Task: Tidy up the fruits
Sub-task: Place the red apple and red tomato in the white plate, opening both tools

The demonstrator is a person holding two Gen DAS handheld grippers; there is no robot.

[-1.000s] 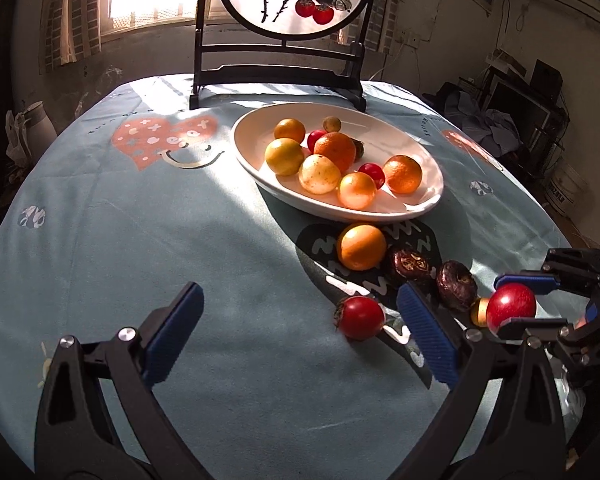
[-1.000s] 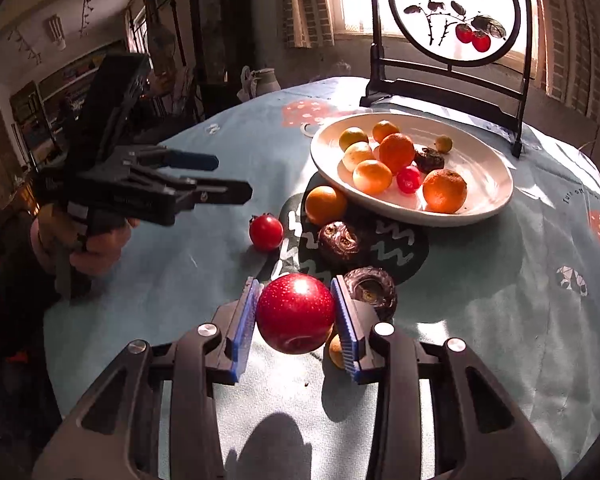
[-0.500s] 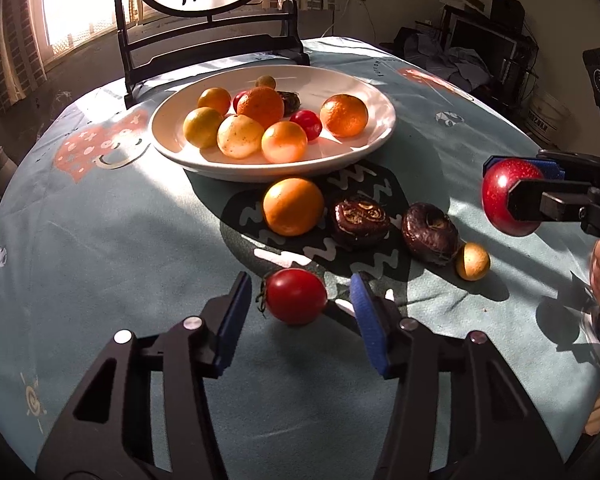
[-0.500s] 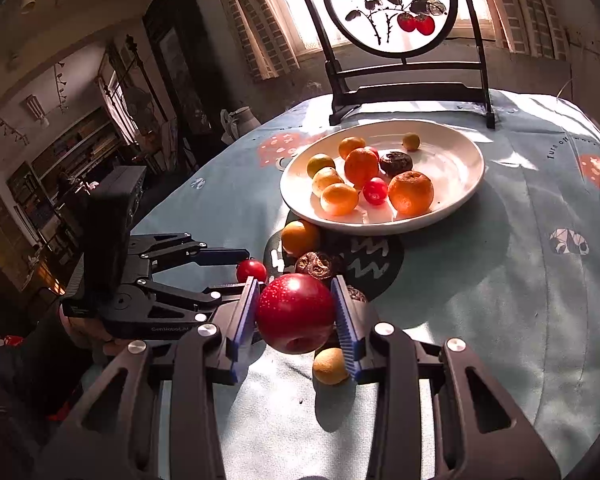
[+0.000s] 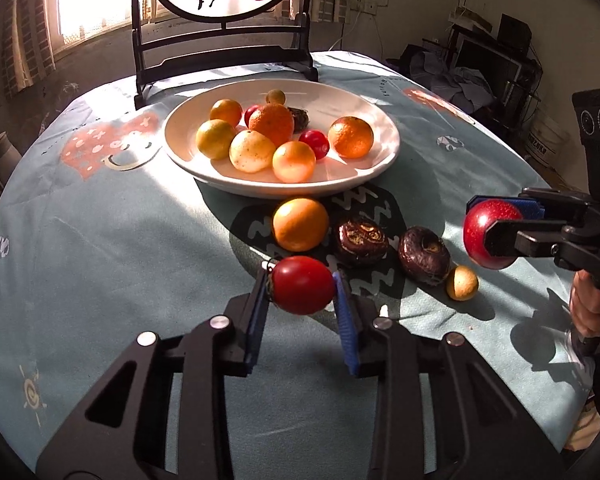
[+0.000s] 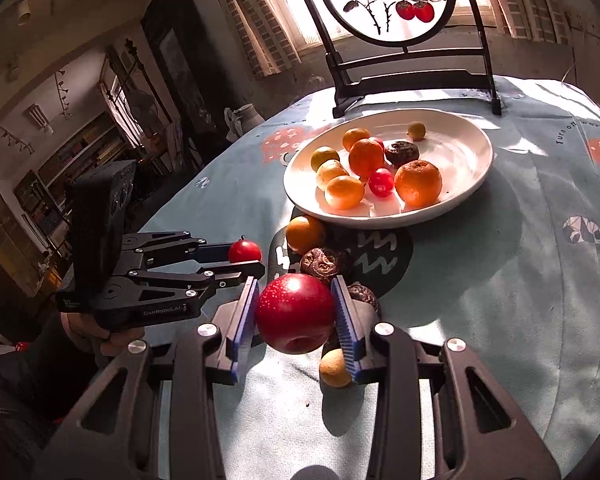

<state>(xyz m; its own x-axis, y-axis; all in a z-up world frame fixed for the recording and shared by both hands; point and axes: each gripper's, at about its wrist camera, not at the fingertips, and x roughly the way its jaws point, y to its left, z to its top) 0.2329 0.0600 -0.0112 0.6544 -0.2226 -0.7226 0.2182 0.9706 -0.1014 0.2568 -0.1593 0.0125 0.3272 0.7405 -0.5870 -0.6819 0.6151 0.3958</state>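
We cannot see all of the small yellow fruit (image 6: 334, 368), half behind a blue pad (image 6: 348, 330); the dark fruit (image 6: 364, 296) hides behind the apple (image 6: 295, 312).

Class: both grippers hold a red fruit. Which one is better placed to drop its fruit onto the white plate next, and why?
Probably the left gripper: its tomato points straight at the white plate. The right gripper, holding the red apple, sits off to the side.
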